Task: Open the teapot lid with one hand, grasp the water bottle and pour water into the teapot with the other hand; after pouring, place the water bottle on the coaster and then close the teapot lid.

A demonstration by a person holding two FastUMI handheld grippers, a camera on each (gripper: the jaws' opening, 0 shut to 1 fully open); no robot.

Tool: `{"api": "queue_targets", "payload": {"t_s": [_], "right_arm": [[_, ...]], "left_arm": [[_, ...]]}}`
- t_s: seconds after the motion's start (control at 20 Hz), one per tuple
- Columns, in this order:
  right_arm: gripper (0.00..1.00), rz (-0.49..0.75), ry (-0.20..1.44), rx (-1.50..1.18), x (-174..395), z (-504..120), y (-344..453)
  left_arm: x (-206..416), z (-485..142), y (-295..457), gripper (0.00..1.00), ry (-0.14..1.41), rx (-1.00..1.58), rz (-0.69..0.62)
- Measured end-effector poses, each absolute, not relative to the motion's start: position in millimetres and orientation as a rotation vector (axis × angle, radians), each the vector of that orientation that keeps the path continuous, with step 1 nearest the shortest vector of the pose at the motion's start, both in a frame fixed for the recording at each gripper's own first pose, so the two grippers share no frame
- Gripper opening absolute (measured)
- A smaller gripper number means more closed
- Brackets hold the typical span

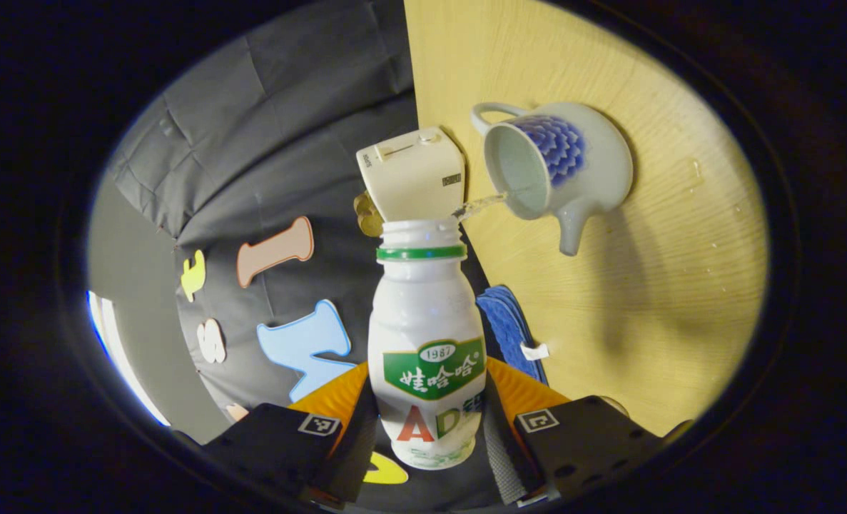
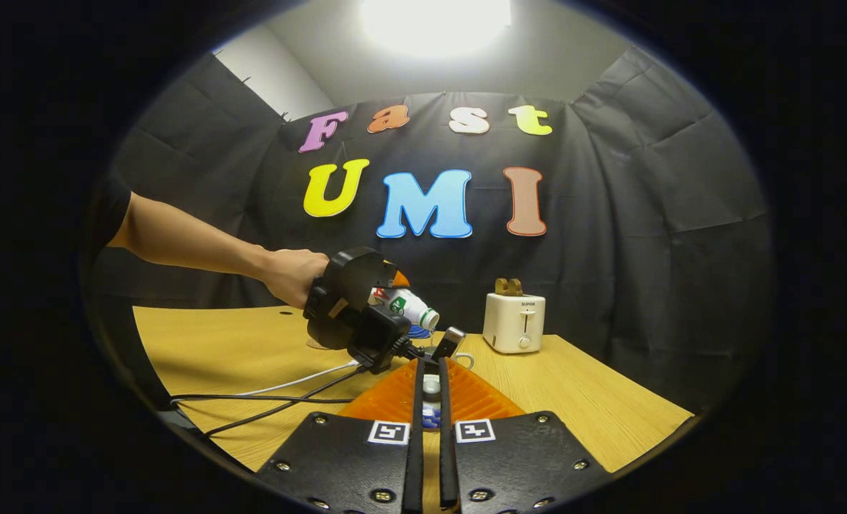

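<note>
In the left gripper view my left gripper is shut on a white water bottle with a green neck ring and no cap. The bottle is tipped toward the open white teapot with a blue pattern, and a thin stream of water runs from its mouth into the pot. In the right gripper view my right gripper is shut on the teapot lid, whose white knob shows between the fingers. Beyond it a hand holds the left gripper with the tilted bottle.
A cream toaster stands at the back of the wooden table. A blue ribbed mat lies near the teapot. Black and white cables trail over the table's left part. Small water drops dot the wood beyond the pot.
</note>
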State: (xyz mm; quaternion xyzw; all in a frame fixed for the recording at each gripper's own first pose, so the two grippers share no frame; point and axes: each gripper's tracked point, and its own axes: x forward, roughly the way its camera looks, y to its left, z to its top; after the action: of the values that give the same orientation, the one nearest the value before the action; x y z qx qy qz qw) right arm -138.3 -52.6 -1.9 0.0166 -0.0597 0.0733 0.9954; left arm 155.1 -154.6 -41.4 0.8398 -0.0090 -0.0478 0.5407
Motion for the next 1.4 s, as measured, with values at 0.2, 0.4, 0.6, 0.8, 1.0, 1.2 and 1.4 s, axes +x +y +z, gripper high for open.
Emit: {"api": "queue_targets", "payload": {"t_s": [0.2,0.4,0.6,0.8,1.0,1.2,1.4], "right_arm": [[0.09,0.142,-0.115,0.043,-137.8,-3.5,-56.2],[0.09,0.146,-0.120,0.046,-138.3,-1.8,-55.4],[0.09,0.145,-0.119,0.045,-137.7,-3.0,-56.0],[0.09,0.146,-0.113,0.047,-137.0,-4.2,-56.2],[0.09,0.144,-0.123,0.044,-137.0,-1.9,-56.4],[0.09,0.147,-0.118,0.042,-136.9,-3.9,-54.8],[0.09,0.151,-0.116,0.048,-137.3,-4.6,-54.1]], "left_arm": [[151.8,-42.9,-159.1,0.75,-0.040,2.029,-0.113],[150.2,-44.0,-160.5,0.75,-0.050,2.066,-0.117],[152.2,-44.3,-158.8,0.75,-0.041,2.085,-0.135],[151.4,-43.8,-159.1,0.78,-0.051,2.108,-0.138],[154.3,-42.0,-156.3,0.78,-0.050,2.109,-0.129],[154.0,-41.4,-156.1,0.75,-0.061,2.102,-0.118],[152.9,-42.7,-159.1,0.75,-0.078,2.077,-0.130]]}}
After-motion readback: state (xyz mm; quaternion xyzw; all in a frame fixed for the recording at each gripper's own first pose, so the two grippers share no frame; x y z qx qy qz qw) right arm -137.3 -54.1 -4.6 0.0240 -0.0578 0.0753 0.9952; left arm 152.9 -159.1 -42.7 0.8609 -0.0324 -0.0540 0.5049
